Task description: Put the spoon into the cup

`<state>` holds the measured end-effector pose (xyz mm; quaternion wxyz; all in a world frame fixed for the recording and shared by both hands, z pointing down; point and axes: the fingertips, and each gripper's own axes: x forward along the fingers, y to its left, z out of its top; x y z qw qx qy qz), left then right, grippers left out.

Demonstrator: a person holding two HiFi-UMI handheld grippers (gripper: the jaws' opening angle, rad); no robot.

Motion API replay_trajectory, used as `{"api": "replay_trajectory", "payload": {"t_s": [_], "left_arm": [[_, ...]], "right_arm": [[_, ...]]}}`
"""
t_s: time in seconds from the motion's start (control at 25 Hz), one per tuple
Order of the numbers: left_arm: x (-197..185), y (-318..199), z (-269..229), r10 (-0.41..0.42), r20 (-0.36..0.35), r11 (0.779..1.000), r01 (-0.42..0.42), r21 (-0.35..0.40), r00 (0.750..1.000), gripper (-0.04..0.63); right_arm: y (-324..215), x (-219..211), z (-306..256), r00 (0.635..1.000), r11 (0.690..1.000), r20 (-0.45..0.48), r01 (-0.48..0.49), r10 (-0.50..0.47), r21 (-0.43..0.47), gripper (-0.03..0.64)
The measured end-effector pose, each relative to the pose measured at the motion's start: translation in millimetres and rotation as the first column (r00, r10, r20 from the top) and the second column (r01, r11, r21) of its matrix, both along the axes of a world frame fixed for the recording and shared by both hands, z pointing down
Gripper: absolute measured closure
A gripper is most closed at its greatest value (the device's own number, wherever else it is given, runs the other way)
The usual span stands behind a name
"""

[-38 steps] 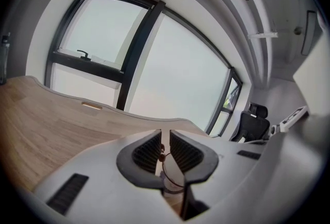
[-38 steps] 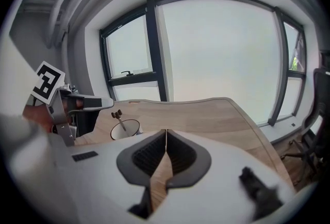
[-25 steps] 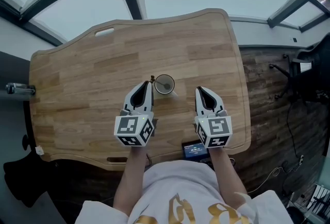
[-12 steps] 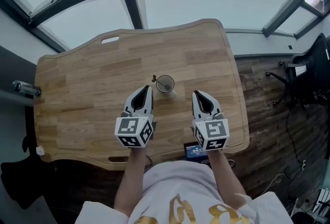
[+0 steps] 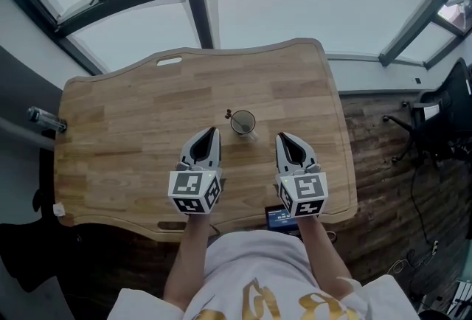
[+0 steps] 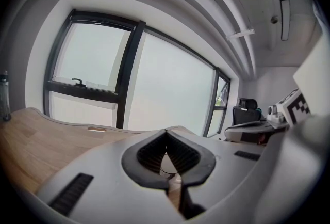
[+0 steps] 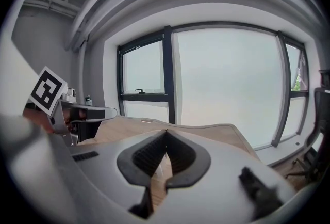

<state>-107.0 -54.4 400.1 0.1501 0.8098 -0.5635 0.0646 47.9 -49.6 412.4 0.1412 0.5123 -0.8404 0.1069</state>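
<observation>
The cup (image 5: 243, 122) stands upright on the wooden table (image 5: 125, 127), about midway along its width and somewhat nearer the person's edge than the window side. A pale sliver leaning over the cup's near-right rim is probably the spoon (image 5: 252, 135), though at this size in the head view it is hard to be sure. A small dark thing (image 5: 228, 113) sits just beside the cup on its far-left side; what it is cannot be made out.

The left gripper (image 5: 214, 131) hangs near the cup on its near-left side, tips apart from it. Its own view shows the left gripper (image 6: 166, 134) with jaws pressed together at the tips, pinching nothing, and the cup's rim (image 6: 168, 165) showing through the opening behind them. The right gripper (image 5: 281, 136) hangs near the cup on its near-right side, also clear of it. In its own view the right gripper (image 7: 166, 132) has its jaws closed tip to tip and empty.

Well left of the cup, a bottle (image 5: 44, 119) lies at the table's end. On the person's side of the cup, past the table edge, a small lit device (image 5: 280, 217) shows. Far right of the cup, an office chair (image 5: 441, 123) stands on the floor.
</observation>
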Motion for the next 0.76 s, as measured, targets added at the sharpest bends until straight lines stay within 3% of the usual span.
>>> {"api": "replay_trajectory", "payload": {"t_s": [0.76], "left_arm": [[-5.5, 2.8, 3.7, 0.001, 0.002, 1.0, -0.001, -0.005, 1.0, 0.581]], "right_arm": [[3.7, -1.5, 5.9, 1.0, 1.0, -0.009, -0.004, 0.004, -0.003, 0.586]]}}
